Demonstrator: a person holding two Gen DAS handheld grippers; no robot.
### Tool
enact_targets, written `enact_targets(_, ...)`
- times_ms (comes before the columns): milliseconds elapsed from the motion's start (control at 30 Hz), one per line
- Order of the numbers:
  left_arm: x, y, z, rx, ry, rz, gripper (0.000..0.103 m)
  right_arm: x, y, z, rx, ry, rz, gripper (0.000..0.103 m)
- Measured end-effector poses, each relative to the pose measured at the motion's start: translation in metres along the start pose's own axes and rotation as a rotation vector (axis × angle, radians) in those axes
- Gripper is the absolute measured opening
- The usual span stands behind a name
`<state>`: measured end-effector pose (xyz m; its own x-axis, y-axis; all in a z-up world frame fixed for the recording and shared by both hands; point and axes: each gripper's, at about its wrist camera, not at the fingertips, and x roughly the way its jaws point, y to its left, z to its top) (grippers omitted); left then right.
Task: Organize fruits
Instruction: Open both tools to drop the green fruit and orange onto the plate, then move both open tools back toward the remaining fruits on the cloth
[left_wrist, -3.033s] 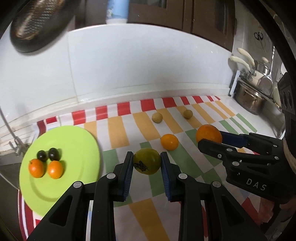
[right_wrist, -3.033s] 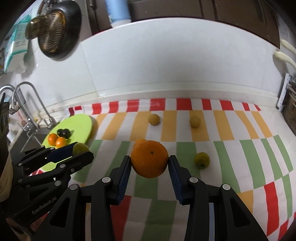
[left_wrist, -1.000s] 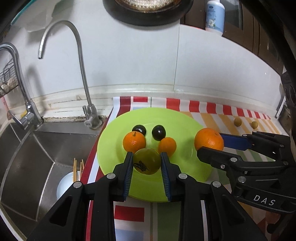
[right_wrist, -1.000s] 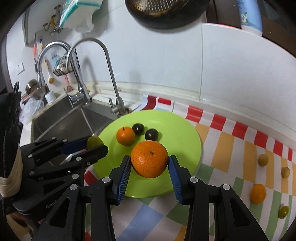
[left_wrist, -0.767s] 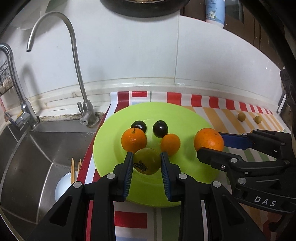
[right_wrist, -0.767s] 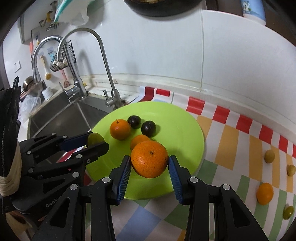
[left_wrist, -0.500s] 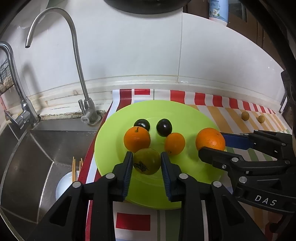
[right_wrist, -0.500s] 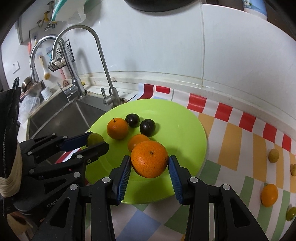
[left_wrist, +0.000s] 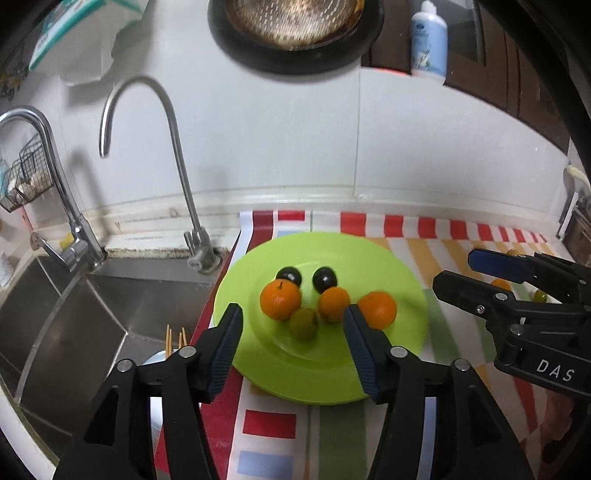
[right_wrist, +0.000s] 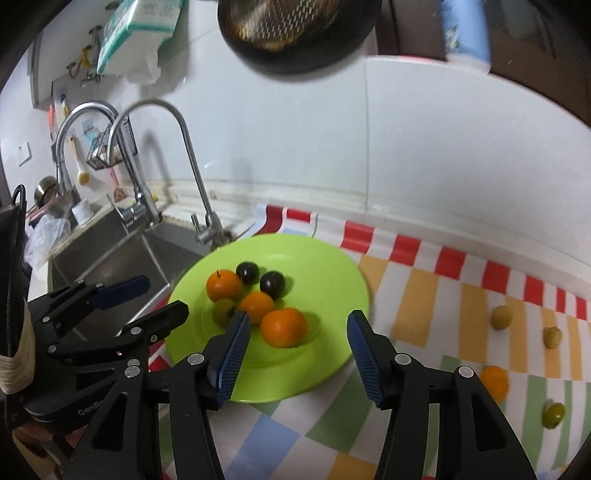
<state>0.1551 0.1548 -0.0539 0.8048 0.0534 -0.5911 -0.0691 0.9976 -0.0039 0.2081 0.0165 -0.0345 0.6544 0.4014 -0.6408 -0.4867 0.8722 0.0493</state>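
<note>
The left gripper (left_wrist: 293, 326) hangs spread wide and empty above the near rim of the round lime-green plate (left_wrist: 399, 273). The right gripper (right_wrist: 297, 332) is likewise spread, holding nothing, over the plate's near right part. On the plate lie six fruits in a cluster: a greenish-yellow round fruit (left_wrist: 303, 323), a large orange (right_wrist: 283, 327), two smaller oranges touching it and two dark plums behind. The plate sits at the left end of the counter, on a striped cloth (right_wrist: 424, 295) beside the steel sink (left_wrist: 92, 306). Four small fruits lie well apart toward the right end (right_wrist: 501, 316).
</note>
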Motion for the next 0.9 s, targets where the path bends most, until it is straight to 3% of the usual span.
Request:
enact_targets(200,-0.027,-0.012,0.008,0.009,-0.047,-0.001,0.078,-0.036,-0.007,-0.001,0.033,-0.046,-0.047,0.065)
enact_targets(367,-0.044,-0.028,0.009,0.037,-0.078,-0.013,0.082,-0.058,-0.017,-0.006,0.061,-0.06,-0.081,0.071)
enact_targets(533,-0.061,-0.041,0.013,0.034,-0.115,-0.019,0.091,-0.083,-0.031,-0.01,0.11,-0.074,-0.122,0.072)
enact_targets(633,-0.07,-0.052,0.015,0.048,-0.141,-0.042,0.092,-0.096,-0.037,-0.012,0.126,-0.098,-0.154,0.078)
enact_targets(900,-0.078,-0.086,0.025,0.104,-0.191,-0.108,0.093,-0.133,-0.06,-0.024,0.174,-0.142,-0.244,0.078)
